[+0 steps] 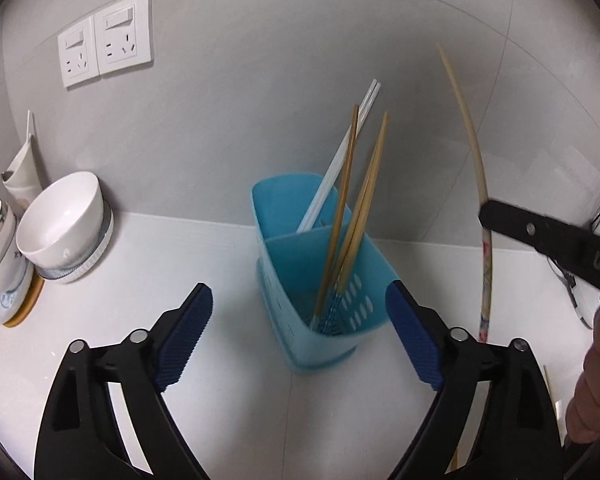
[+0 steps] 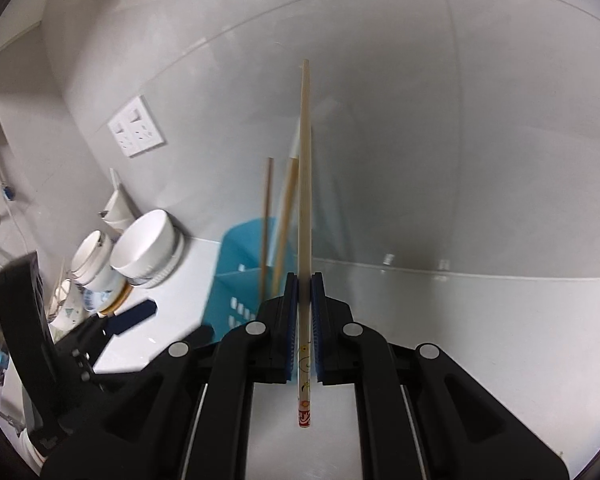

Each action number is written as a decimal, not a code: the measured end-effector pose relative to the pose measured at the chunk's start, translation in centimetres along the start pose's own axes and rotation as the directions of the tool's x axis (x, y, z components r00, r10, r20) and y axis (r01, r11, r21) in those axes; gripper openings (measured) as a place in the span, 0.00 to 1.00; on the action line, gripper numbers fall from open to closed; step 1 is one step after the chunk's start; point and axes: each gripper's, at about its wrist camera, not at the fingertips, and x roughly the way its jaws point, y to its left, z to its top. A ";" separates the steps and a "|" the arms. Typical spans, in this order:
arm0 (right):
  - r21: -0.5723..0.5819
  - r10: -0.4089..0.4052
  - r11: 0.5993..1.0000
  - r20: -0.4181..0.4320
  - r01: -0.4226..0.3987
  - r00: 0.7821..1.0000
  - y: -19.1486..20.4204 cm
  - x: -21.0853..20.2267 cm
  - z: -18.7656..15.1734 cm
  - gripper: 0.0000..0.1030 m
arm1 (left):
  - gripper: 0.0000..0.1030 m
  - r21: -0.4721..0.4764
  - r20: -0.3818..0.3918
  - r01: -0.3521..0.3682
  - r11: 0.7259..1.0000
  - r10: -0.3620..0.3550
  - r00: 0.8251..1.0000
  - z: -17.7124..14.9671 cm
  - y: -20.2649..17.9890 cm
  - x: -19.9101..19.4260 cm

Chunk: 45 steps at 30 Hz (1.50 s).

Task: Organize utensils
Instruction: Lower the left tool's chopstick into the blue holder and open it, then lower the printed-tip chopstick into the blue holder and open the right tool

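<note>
A blue plastic utensil holder (image 1: 320, 280) stands on the white counter (image 1: 140, 280) near its back edge, close to the grey wall. Wooden chopsticks (image 1: 356, 216) and a white pair (image 1: 340, 156) lean in its compartments. The left gripper (image 1: 300, 340) sits just in front of the holder with its jaws wide and nothing between them. The right gripper (image 2: 304, 300), to the holder's right, has its jaws clamped on a pale patterned chopstick (image 2: 305, 200) that points upward. White bowls (image 1: 64, 220) are stacked at the counter's left edge, below two wall sockets (image 1: 106, 40).
</note>
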 end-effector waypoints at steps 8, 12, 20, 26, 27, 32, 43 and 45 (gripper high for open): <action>-0.004 0.072 0.997 0.055 -0.071 0.996 1.6 0.8 1.0 0.06 | 0.94 -0.019 -0.016 -0.008 1.000 0.007 1.000 -0.9 1.1 -1.0; -0.008 0.088 0.996 0.084 -0.088 0.993 2.7 1.6 1.5 0.06 | 0.94 -0.022 -0.025 -0.009 1.000 0.008 1.000 -1.2 1.6 -1.3; -0.030 0.089 0.996 0.138 -0.085 0.986 4.3 3.4 1.9 0.06 | 0.94 -0.043 -0.044 -0.024 0.999 0.022 0.999 -1.6 2.9 -1.2; -0.031 0.079 0.997 0.170 -0.075 0.982 4.3 4.6 1.0 0.06 | 0.94 -0.049 -0.050 -0.061 0.997 0.058 0.997 -1.8 3.7 -0.9; -0.030 0.076 0.997 0.174 -0.072 0.982 4.3 4.9 0.7 0.06 | 0.94 -0.052 -0.052 -0.062 0.997 0.060 0.997 -1.9 3.9 -0.9; -0.036 0.044 0.999 0.158 -0.038 0.987 4.3 6.2 -0.3 0.06 | 0.94 -0.062 -0.059 -0.073 0.995 0.069 0.996 -2.2 4.5 -0.8; -0.059 -0.023 0.998 0.099 0.029 0.995 4.8 7.6 -1.4 0.09 | 0.94 -0.060 -0.055 -0.097 0.993 0.094 0.994 -2.0 4.9 -0.5; -0.061 -0.034 0.997 0.094 0.040 0.995 4.8 7.2 -1.3 0.16 | 0.94 -0.059 -0.053 -0.100 0.993 0.097 0.994 -2.0 4.9 -0.5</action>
